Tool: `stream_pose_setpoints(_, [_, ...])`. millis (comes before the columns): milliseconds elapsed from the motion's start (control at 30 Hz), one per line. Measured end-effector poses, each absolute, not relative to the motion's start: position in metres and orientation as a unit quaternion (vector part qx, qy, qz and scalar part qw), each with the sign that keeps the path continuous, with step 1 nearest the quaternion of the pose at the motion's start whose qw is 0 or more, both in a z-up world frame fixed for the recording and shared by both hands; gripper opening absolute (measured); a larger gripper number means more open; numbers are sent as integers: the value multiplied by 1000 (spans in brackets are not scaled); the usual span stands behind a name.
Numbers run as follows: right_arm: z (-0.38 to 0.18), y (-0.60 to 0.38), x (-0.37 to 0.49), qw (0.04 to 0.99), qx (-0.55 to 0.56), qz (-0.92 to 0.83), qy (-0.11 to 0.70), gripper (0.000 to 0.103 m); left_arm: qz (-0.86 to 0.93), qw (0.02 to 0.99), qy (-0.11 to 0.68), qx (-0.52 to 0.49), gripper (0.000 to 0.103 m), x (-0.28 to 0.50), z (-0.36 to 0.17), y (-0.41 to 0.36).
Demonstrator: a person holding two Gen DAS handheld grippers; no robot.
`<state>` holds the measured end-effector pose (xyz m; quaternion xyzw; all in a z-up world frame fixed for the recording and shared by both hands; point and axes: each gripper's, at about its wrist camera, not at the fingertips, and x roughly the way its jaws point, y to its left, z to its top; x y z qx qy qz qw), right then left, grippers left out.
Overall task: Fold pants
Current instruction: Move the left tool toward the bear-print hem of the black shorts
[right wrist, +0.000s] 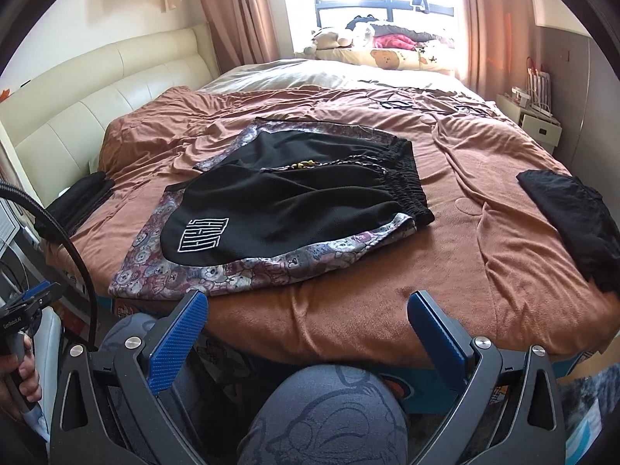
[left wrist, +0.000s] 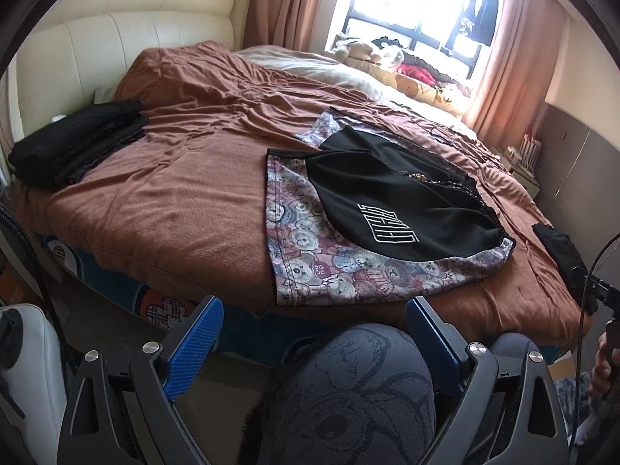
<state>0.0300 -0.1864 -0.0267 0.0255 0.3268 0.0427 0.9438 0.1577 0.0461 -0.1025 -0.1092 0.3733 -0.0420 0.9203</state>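
Observation:
Black shorts [left wrist: 391, 193] with a white logo and bear-print trim lie spread flat on the brown bedspread [left wrist: 186, 193], near the bed's front edge. They also show in the right wrist view [right wrist: 294, 201], waistband to the right. My left gripper [left wrist: 314, 310] is open and empty, held in front of the bed below the shorts' hem. My right gripper [right wrist: 308, 306] is open and empty, just short of the bed's front edge, right of the shorts' near corner. Each gripper hovers above the person's knee [right wrist: 325, 414].
A folded black pile [left wrist: 77, 143] sits at the bed's left by the cream headboard [left wrist: 116, 38]. Another black garment [right wrist: 573, 224] lies at the bed's right edge. Stuffed toys and pillows [right wrist: 387, 46] line the window end. A white nightstand [right wrist: 531, 120] stands at the right.

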Motion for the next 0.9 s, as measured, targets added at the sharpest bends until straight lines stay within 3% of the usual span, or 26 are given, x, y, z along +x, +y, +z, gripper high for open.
stream_pose_setpoints(900, [-64, -210, 121, 915, 39, 33, 400, 103, -125, 839, 465, -251, 90, 237, -198, 49])
